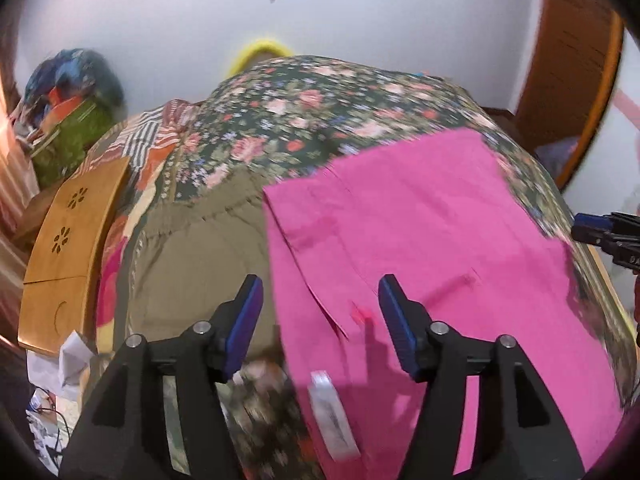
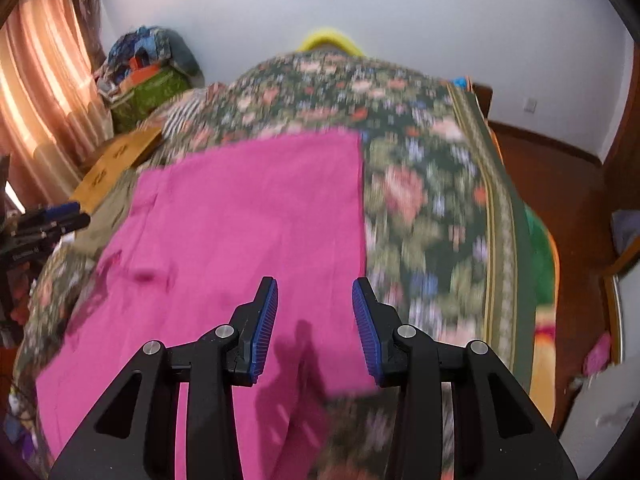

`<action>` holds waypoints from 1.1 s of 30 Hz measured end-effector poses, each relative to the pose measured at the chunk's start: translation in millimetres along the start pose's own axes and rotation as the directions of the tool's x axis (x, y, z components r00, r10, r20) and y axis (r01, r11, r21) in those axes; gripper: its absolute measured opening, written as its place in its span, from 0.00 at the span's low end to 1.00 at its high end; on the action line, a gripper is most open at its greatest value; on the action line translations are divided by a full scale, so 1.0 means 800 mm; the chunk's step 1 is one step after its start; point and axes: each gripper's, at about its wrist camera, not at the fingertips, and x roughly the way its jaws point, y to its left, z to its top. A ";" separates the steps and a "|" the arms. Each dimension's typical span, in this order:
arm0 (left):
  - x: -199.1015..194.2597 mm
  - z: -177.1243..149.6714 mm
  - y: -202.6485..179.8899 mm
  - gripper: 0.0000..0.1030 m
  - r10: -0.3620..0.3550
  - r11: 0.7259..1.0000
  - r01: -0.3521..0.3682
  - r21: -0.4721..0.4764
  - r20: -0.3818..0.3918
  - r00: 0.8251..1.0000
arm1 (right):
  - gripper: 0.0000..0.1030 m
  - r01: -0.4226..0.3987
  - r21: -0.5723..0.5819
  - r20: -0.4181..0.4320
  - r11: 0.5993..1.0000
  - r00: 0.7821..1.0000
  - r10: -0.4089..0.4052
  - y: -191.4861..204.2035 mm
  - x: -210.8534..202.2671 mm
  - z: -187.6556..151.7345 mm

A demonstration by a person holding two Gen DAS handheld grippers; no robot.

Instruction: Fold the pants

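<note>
Pink pants [image 1: 420, 232] lie spread flat on the floral bedspread [image 1: 304, 108] of the bed, toward its near edge, with a white label [image 1: 332, 416] showing at the end closest to the left tongs [image 1: 320, 308]. Olive-tan fabric [image 1: 200, 248] lies just beside the pants. The left tongs hover over the pants' edge, jaws wide apart and empty. The right tongs [image 2: 314, 312] hang above the pants, jaws also spread and holding nothing. A wooden board [image 1: 68, 248] sits at the bed's left edge
</note>
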 end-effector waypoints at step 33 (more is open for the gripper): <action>-0.042 -0.110 -0.042 0.67 -0.161 0.986 0.154 -0.063 -0.146 0.976 | 0.06 -0.170 0.065 -0.049 0.983 0.984 0.173 0.047 -0.018 -0.096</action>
